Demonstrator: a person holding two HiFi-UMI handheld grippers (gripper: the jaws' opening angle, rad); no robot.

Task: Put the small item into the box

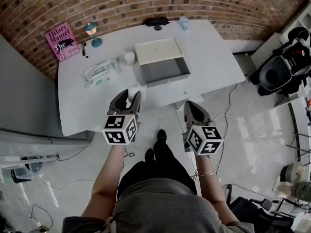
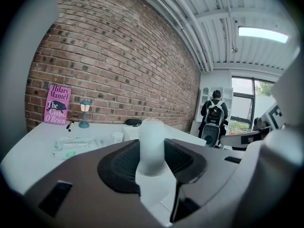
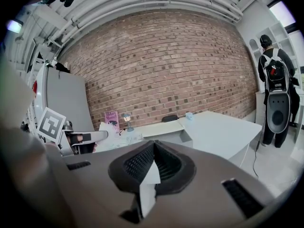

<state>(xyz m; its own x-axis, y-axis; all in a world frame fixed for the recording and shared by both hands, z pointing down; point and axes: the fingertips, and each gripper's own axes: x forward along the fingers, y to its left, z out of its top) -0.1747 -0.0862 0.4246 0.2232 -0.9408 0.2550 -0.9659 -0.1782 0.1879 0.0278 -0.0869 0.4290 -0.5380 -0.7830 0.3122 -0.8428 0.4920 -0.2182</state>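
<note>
White bottle (image 2: 153, 144) is clamped between the left gripper (image 1: 125, 102) jaws and held over the near edge of the table (image 1: 73, 106), short of the box (image 1: 165, 72). Box is seen open, mid-table. Right gripper (image 1: 194, 108) is closed and empty, held just off the table edge.
</note>
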